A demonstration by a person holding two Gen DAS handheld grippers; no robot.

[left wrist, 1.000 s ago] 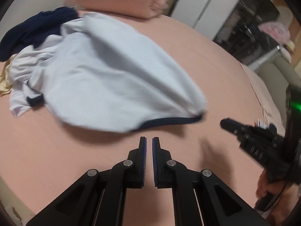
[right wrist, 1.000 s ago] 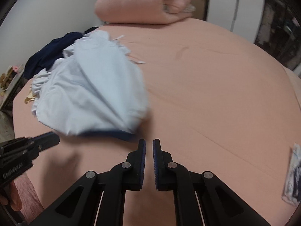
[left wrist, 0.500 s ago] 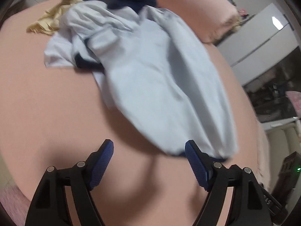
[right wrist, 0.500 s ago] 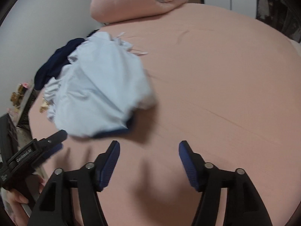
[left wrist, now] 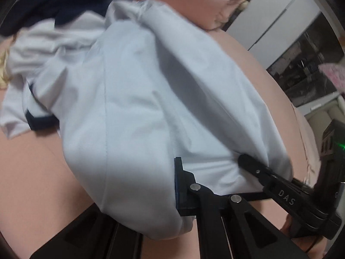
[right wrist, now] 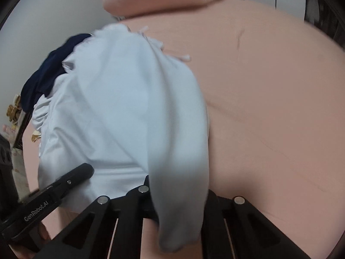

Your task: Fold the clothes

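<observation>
The pale blue shirt (left wrist: 140, 108) has its near hem pinched by both the left gripper (left wrist: 175, 185) and right gripper (right wrist: 151, 194), whose jaws just snapped closed on it, so next up is probably lifting and spreading it flat on the bed (right wrist: 269, 97).

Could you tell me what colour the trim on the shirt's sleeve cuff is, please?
Dark navy, on a pale blue shirt; the cuff trim shows best in the left wrist view.

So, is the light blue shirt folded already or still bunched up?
Still bunched. The shirt lies rumpled on the bed, and both grippers, left and right, are shut on its near edge.
</observation>
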